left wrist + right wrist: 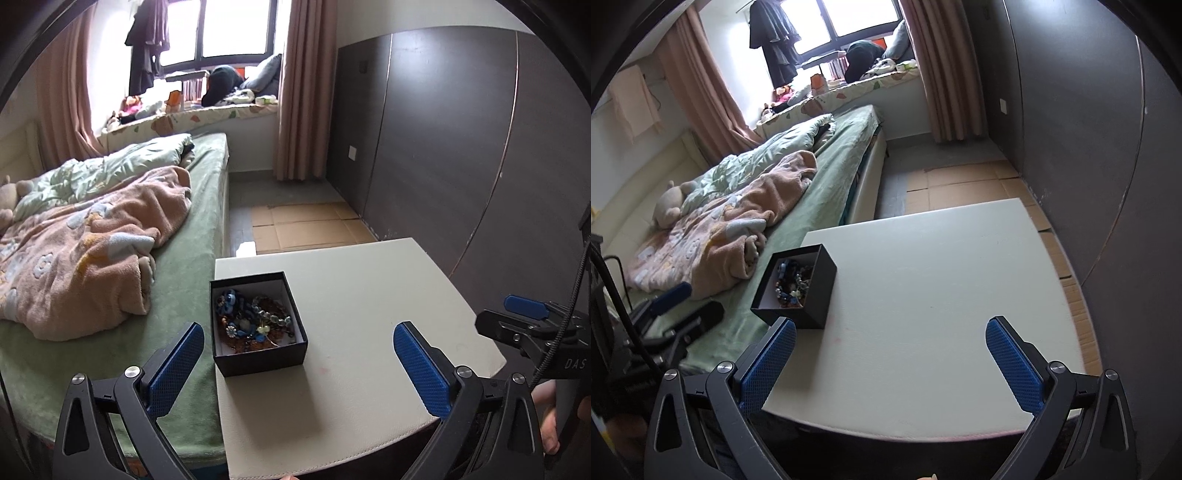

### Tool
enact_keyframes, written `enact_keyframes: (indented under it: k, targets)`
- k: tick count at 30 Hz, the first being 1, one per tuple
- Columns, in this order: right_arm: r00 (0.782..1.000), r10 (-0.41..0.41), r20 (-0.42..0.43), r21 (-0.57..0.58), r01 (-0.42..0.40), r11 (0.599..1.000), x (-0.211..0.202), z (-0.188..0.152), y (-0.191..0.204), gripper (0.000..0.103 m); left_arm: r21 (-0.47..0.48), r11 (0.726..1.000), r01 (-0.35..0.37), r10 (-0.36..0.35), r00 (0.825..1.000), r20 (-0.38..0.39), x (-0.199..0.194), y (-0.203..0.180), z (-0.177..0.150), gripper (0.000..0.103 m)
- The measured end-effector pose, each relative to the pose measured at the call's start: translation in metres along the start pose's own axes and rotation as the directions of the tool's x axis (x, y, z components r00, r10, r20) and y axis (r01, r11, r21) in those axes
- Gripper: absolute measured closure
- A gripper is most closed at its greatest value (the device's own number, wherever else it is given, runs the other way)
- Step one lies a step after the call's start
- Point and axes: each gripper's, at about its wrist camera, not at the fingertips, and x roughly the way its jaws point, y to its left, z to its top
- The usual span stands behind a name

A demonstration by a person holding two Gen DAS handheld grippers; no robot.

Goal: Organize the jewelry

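Nearest the lens, left gripper (pixel 299 354) stood w/ jaws wide apart, nothing between them; right gripper (pixel 891 350) likewise spread and empty. Black box (pixel 258 328) of beaded jewelry (pixel 253 319) sat on the white tabletop (pixel 369 295) at its left edge, beside the bed (pixel 177 266). Box lay just ahead of the left gripper, slightly left of centre; from the right gripper it lay far-left. Left hand looked nearer, prob. the better reach.

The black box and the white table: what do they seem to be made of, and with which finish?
Box: probably rigid cardboard, matte black outside with a white lining; its walls are thin and straight with sharp corners. Table: perhaps painted or laminated board, smooth and off-white with a dull sheen; its rounded front edge leaves this open.
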Motion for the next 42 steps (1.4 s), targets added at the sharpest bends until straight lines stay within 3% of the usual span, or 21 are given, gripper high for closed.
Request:
enact_keyframes:
  k: [42]
  targets:
    - [0.999, -0.014, 0.034, -0.028, 0.015, 0.999, -0.009, 0.005, 0.006, 0.000, -0.007, 1.000, 0.006, -0.006, 1.000, 0.002, 0.003, 0.014, 0.003, 0.001]
